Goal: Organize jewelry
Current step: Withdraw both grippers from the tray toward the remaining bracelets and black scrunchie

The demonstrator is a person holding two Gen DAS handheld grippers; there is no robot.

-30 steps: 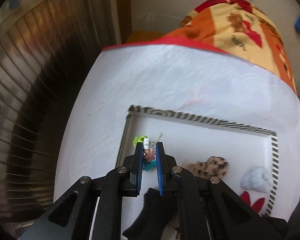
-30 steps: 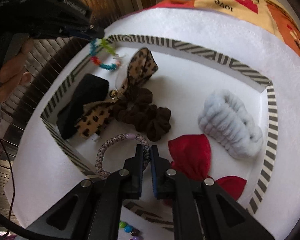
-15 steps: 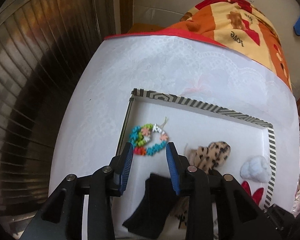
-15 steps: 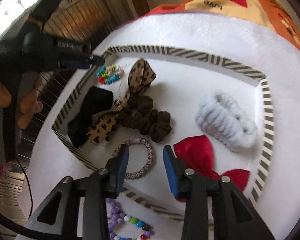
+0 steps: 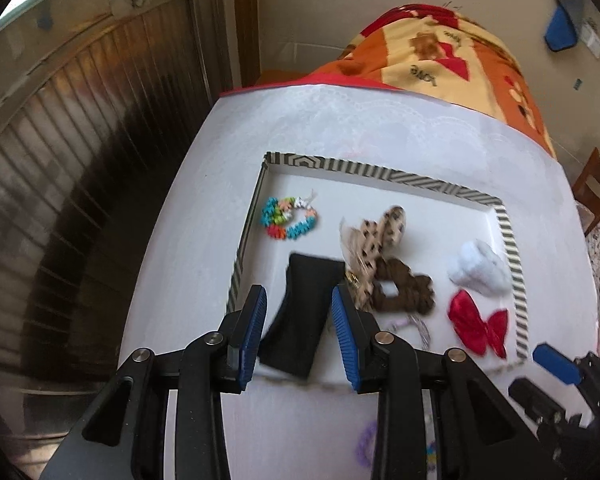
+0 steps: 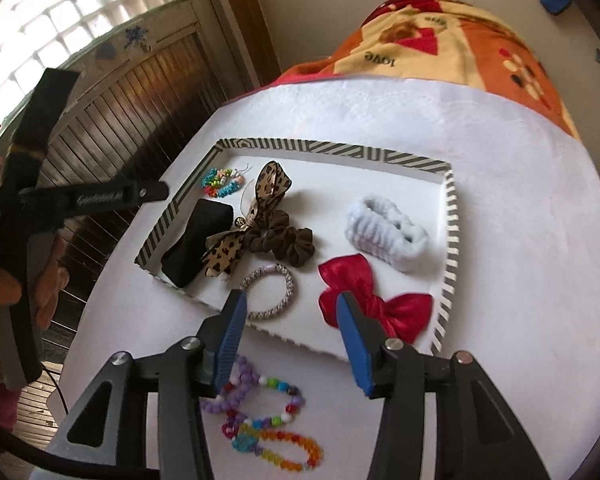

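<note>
A white tray with a striped rim (image 5: 364, 170) (image 6: 332, 149) lies on the white table. In it lie a multicoloured bead bracelet (image 5: 288, 220) (image 6: 222, 182), a black case (image 5: 300, 316) (image 6: 198, 242), a leopard bow (image 6: 256, 216), a brown scrunchie (image 6: 290, 242), a pale blue scrunchie (image 6: 386, 232), a red bow (image 6: 374, 300) and a braided hair tie (image 6: 272, 292). Beaded bracelets (image 6: 268, 416) lie on the table outside the tray's near edge. My left gripper (image 5: 298, 336) is open and empty above the black case. My right gripper (image 6: 292, 340) is open and empty above the tray's near edge.
An orange and red patterned blanket (image 6: 452, 40) covers the far end of the table. A dark wooden slatted wall (image 5: 60, 184) stands at the left. The left gripper's body (image 6: 80, 200) reaches in over the tray's left rim in the right wrist view.
My left gripper opened, let the multicoloured bracelet drop in the tray's far left corner, and drew back. My right gripper opened, left the braided hair tie in the tray, and drew back.
</note>
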